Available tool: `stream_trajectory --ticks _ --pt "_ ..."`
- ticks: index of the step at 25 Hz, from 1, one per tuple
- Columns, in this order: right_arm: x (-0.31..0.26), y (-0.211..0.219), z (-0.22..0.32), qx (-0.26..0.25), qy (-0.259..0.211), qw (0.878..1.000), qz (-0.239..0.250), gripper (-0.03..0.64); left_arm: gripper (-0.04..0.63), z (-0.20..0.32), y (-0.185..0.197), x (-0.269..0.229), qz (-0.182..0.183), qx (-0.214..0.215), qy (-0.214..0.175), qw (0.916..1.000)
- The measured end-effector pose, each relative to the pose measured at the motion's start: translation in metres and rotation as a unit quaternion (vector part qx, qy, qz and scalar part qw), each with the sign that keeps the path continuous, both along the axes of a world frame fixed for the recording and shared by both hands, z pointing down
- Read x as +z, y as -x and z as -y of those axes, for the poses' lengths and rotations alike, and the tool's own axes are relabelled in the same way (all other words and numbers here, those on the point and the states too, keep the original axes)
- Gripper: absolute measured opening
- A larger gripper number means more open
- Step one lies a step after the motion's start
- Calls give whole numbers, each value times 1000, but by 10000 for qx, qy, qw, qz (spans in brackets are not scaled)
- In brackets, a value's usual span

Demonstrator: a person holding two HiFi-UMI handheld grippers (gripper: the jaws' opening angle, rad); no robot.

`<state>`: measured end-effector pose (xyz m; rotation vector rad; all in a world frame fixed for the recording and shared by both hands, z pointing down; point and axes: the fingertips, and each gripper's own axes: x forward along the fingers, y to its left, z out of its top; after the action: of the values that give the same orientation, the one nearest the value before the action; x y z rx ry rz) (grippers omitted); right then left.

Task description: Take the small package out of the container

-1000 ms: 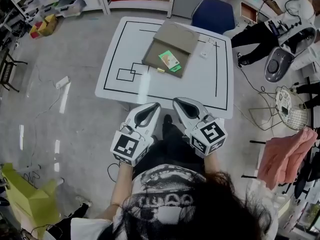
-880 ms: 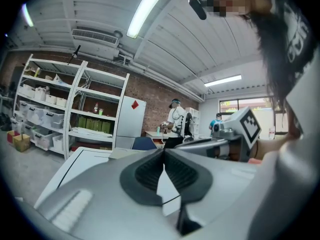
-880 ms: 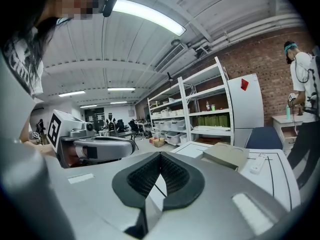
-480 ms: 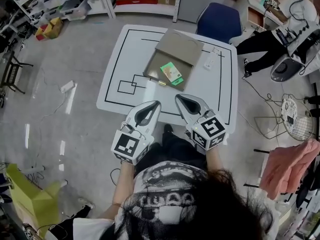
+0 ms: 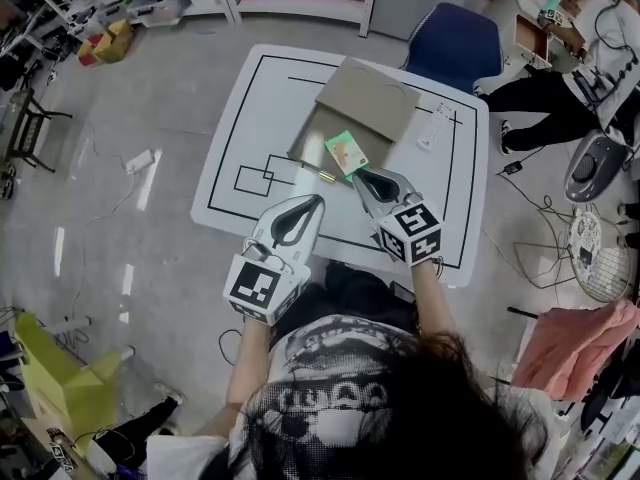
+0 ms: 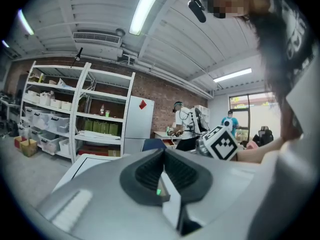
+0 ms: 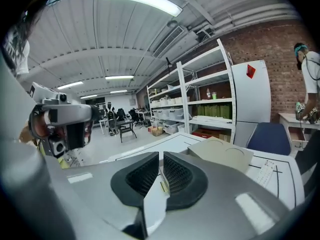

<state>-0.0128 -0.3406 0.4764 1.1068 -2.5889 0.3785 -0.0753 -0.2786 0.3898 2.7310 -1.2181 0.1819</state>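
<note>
The green package lies flat in the open box on the bench, toward the box's near right corner. The right tongs, just beside it, and the left tongs are closed and empty. The package looks light, thin and probably bendy, so pinching a free edge should suit.

The person holds both grippers out in front, side by side. The left gripper has its jaws pressed together, empty. The right gripper (the further forward of the two) is likewise closed on nothing and tilts slightly downward.
</note>
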Motion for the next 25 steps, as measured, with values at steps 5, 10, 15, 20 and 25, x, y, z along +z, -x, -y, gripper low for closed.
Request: stream_trajectory --ticks 5,10,15,20,25 --pt "30 -5 39 -23 304 9993 -212 78 0 13 0 3 73 -84 46 9999" --pt "66 -6 73 80 763 9965 -343 142 0 24 1 5 126 -145 95 9998" --pt "112 -1 95 148 1397 9886 -536 214 0 35 1 6 170 -187 129 9996" --pt "145 9 108 149 1727 9807 -902 289 0 41 6 9 222 -274 190 9992" --pt "158 18 119 202 1881 9734 -1291 363 0 46 12 12 247 -385 225 9987"
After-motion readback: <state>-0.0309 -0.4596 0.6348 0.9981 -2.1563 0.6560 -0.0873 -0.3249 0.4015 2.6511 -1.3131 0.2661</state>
